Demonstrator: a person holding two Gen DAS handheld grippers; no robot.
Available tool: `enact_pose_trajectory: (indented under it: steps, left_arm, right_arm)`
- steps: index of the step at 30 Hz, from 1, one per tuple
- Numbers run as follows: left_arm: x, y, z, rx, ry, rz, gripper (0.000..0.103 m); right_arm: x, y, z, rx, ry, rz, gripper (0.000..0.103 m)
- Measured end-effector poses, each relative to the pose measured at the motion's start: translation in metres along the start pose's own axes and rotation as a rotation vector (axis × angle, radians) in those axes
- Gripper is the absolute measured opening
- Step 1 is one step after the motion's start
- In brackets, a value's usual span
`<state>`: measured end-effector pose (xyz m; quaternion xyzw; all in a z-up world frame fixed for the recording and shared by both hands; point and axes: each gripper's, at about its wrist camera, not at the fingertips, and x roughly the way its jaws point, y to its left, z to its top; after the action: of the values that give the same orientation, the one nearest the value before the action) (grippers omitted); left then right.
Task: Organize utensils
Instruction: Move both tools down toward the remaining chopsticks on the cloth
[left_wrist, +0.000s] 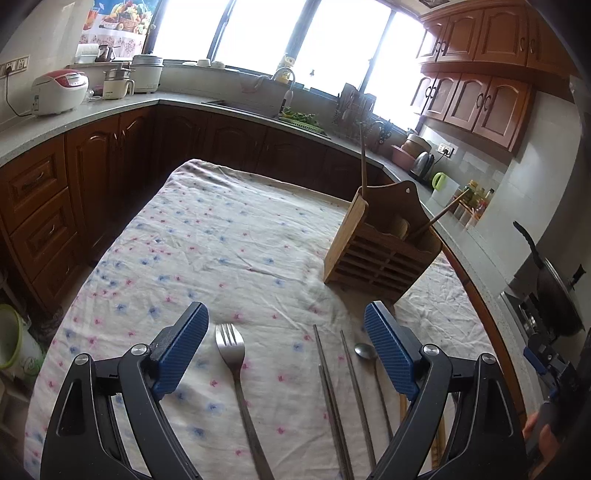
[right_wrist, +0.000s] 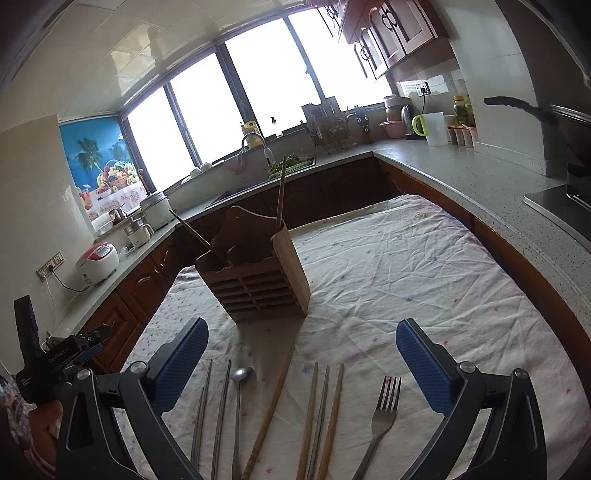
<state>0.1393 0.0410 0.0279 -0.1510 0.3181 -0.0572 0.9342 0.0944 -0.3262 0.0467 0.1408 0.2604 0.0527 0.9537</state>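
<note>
A wooden utensil holder (left_wrist: 380, 251) stands on the flowered tablecloth (left_wrist: 207, 236), with a wooden stick in each end compartment; it also shows in the right wrist view (right_wrist: 255, 280). My left gripper (left_wrist: 286, 317) is open and empty above a metal fork (left_wrist: 236, 373), metal chopsticks (left_wrist: 332, 398) and a metal spoon (left_wrist: 365, 350). My right gripper (right_wrist: 301, 336) is open and empty above metal chopsticks (right_wrist: 210, 410), a spoon (right_wrist: 240, 380), a long wooden stick (right_wrist: 273, 402), wooden chopsticks (right_wrist: 321, 417) and a fork (right_wrist: 384, 410).
Dark wooden cabinets and a grey L-shaped counter (left_wrist: 55, 125) surround the table. A rice cooker (left_wrist: 59, 92), a sink with greens (left_wrist: 299, 118) and a black wok (left_wrist: 554, 288) on the stove stand on it. The left gripper's body (right_wrist: 44, 362) shows at left.
</note>
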Motion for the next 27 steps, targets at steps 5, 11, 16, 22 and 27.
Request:
enact_pose_trajectory:
  steps: [5, 11, 16, 22, 27]
  left_arm:
    - [-0.001, 0.002, -0.024, -0.002, 0.043, 0.010, 0.089]
    - [-0.001, 0.000, -0.036, 0.022, 0.065, 0.021, 0.089]
    - [0.005, -0.003, -0.038, 0.026, 0.089, 0.020, 0.089]
    - [0.017, -0.009, -0.038, 0.030, 0.130, 0.012, 0.089]
    - [0.027, -0.012, -0.035, 0.036, 0.158, 0.007, 0.088]
  right_arm:
    - [0.001, 0.009, -0.023, -0.067, 0.060, -0.060, 0.103]
    - [0.003, 0.012, -0.043, -0.081, 0.113, -0.026, 0.103]
    - [0.001, 0.013, -0.043, -0.083, 0.104, -0.041, 0.103]
    - [0.006, 0.012, -0.041, -0.075, 0.112, -0.041, 0.102]
    - [0.011, 0.011, -0.039, -0.071, 0.122, -0.045, 0.098]
